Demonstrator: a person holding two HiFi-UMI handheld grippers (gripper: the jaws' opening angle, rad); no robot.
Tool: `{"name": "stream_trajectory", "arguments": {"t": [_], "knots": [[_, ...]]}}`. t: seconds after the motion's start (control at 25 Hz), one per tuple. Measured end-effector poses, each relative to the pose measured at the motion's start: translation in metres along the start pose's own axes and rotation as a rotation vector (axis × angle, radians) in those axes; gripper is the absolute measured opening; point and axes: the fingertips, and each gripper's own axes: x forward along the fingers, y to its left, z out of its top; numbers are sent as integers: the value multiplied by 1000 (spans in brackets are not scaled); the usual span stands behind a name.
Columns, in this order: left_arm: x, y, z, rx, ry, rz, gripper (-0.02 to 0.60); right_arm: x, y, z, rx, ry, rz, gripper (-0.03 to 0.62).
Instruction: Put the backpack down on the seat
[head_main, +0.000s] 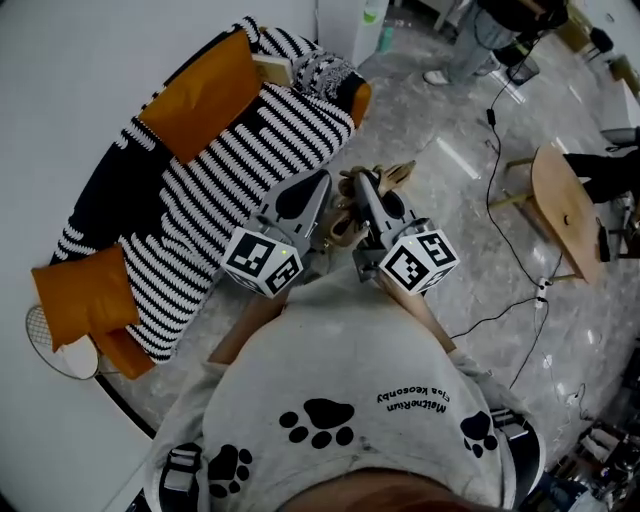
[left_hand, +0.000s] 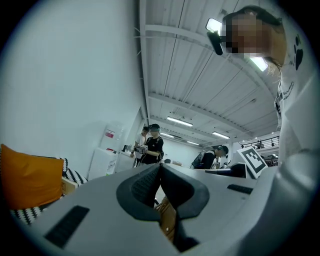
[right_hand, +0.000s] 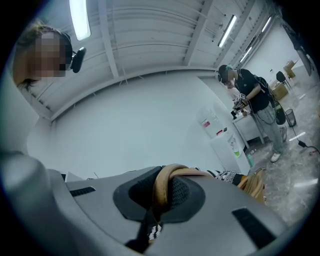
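The tan backpack (head_main: 347, 216) hangs between my two grippers, just in front of the person's chest, mostly hidden by them. My right gripper (head_main: 362, 182) is shut on a tan strap (right_hand: 165, 182) that loops up through its pads (right_hand: 161, 195); more of the backpack (right_hand: 255, 185) shows to the right. My left gripper (head_main: 322, 185) has its jaws together (left_hand: 160, 172), with a tan piece of the backpack (left_hand: 167, 217) caught low between them. The seat, a sofa under a black-and-white striped cover (head_main: 230, 170), lies to the front left, apart from the backpack.
Orange cushions lie on the sofa at its far end (head_main: 205, 95) and near end (head_main: 85, 295). A round wooden stool (head_main: 565, 205) and a floor cable (head_main: 500, 130) are to the right. A racket (head_main: 55, 345) leans by the sofa. People stand at the back (head_main: 480, 40).
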Motion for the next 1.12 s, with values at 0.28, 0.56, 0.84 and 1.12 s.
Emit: {"name": "stream_trajectory", "arguments": {"t": [0.28, 0.56, 0.84, 1.12], "knots": [[41, 57, 8, -12, -9, 62, 20, 65, -37, 12, 8, 44, 37, 31], [100, 118, 18, -33, -19, 117, 18, 141, -81, 33, 9, 102, 98, 31], [154, 170, 22, -51, -20, 180, 18, 205, -125, 55, 18, 152, 145, 31], [210, 208, 30, -55, -40, 220, 18, 254, -166, 76, 29, 198, 194, 31]]}}
